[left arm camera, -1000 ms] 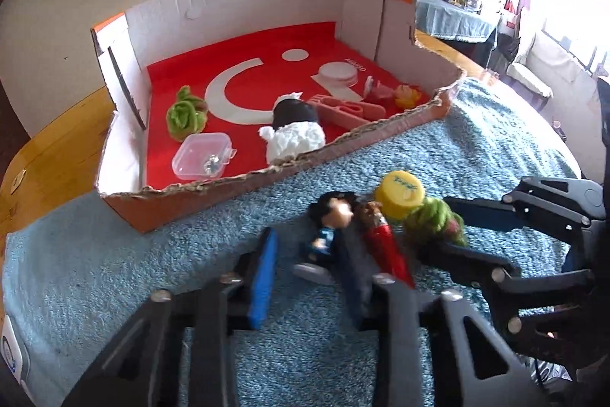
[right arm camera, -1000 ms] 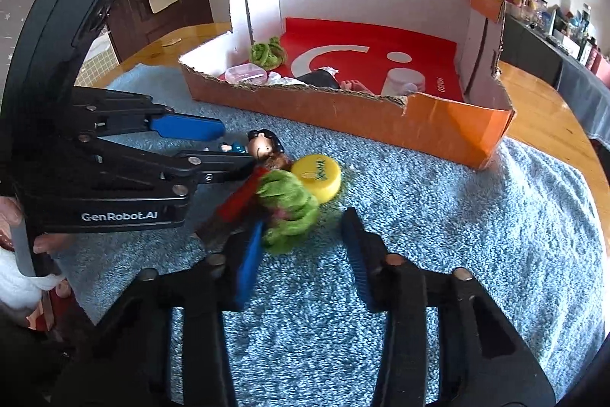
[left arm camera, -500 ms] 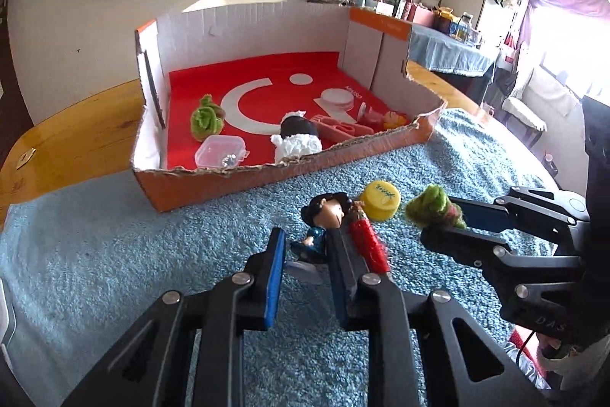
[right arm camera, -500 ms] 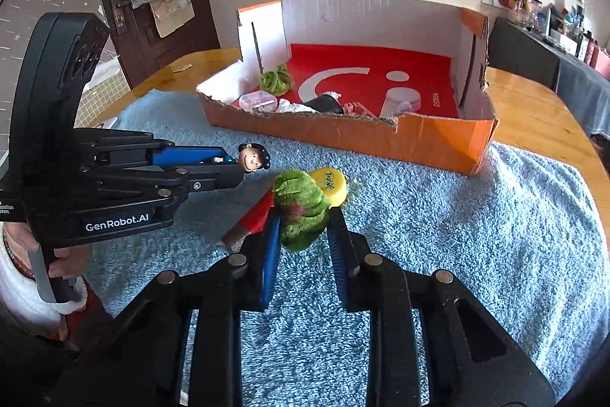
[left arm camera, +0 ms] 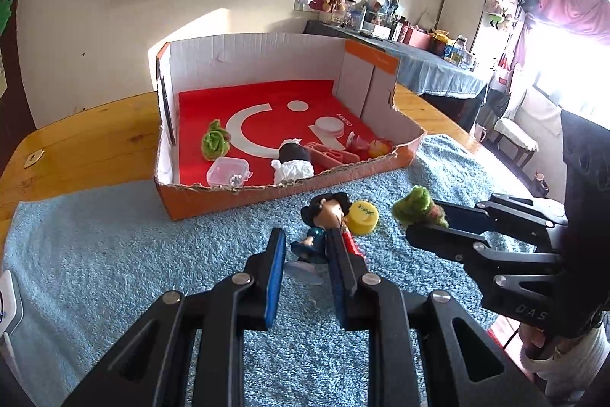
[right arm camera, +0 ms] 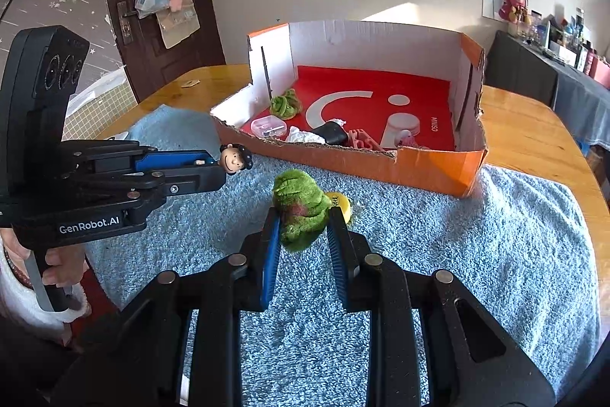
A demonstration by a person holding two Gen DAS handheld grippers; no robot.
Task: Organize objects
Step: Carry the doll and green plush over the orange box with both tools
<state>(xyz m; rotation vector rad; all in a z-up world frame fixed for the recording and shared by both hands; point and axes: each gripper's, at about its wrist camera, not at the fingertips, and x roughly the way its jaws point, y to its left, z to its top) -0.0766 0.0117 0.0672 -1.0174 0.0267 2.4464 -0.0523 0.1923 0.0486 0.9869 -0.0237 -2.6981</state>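
- Progress looks partial: the cardboard box (left arm camera: pixel 213 205), in the upper middle of both views, already holds a green plush (left arm camera: pixel 214 143), a clear case (left arm camera: pixel 227 171) and other small toys.
- Left gripper (left arm camera: pixel 305 246) is clamped on the doll figure (left arm camera: pixel 324 216), lifted off the blue towel (left arm camera: pixel 114 254).
- Right gripper (right arm camera: pixel 303 227) pinches the green fuzzy toy (right arm camera: pixel 301 208) (centre of its view).
- Yellow cap (left arm camera: pixel 364 216) and a red item (left arm camera: pixel 352 245) beside it are not yet boxed.

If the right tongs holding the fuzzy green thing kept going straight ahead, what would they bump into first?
Probably the yellow cap, lying on the blue towel just beyond the fuzzy green toy in the right tongs. Past it stands the box's orange front wall. Depth is hard to judge, so they might pass over the cap.
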